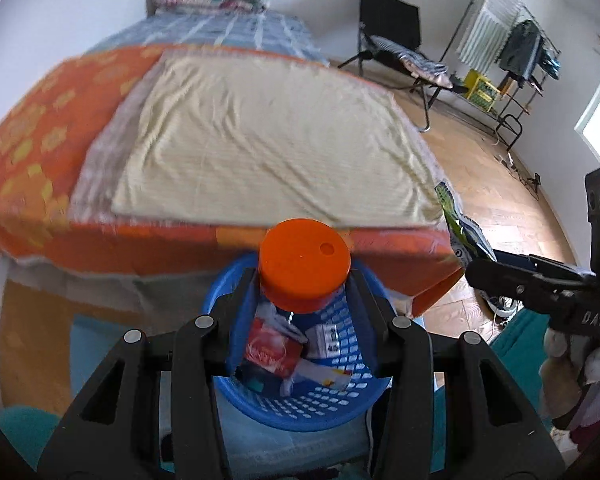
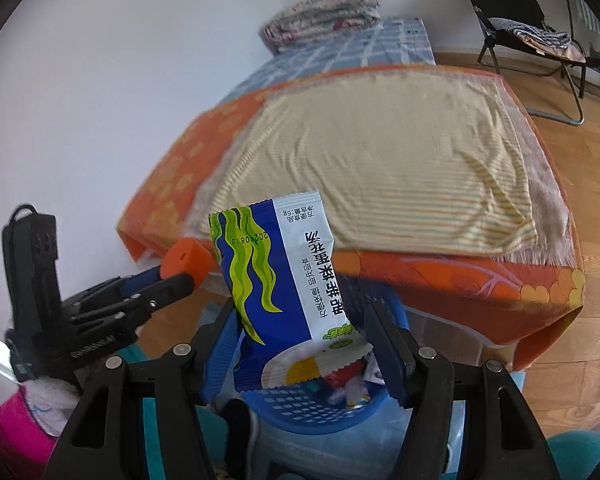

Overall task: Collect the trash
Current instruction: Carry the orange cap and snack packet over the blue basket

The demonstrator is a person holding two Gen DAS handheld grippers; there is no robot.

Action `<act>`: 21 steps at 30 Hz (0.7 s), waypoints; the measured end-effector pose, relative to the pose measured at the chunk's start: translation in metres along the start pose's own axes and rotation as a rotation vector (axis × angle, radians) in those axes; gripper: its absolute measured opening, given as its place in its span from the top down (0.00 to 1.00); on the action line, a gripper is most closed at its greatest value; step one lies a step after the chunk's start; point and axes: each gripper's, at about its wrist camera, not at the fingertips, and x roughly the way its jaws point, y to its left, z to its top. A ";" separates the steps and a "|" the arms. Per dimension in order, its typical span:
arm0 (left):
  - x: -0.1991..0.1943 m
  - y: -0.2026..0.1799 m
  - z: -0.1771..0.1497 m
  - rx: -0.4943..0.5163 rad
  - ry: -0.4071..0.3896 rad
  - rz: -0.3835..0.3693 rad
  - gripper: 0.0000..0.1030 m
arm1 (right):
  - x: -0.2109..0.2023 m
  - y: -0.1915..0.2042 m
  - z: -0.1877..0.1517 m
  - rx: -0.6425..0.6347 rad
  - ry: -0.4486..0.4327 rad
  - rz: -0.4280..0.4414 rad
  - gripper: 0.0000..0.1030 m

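Two tools | round orange-capped bottle (image 1: 304,266) | crinkled foil packet (image 2: 288,292) | perforated blue basket (image 1: 300,400)

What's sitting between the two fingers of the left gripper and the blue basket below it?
An orange-capped bottle, clamped by the left gripper, directly above the blue basket; the left wrist view shows it.

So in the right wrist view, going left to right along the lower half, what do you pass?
Left gripper → orange-capped bottle → blue-and-white snack packet → orange bedspread corner.
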 end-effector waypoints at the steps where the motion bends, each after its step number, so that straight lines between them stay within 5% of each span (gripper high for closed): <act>1: 0.005 0.002 -0.002 -0.007 0.010 0.001 0.56 | 0.007 -0.001 -0.003 -0.001 0.010 -0.011 0.37; 21: 0.098 0.027 -0.044 -0.002 0.166 0.055 0.56 | 0.107 -0.041 -0.043 0.073 0.213 -0.103 0.37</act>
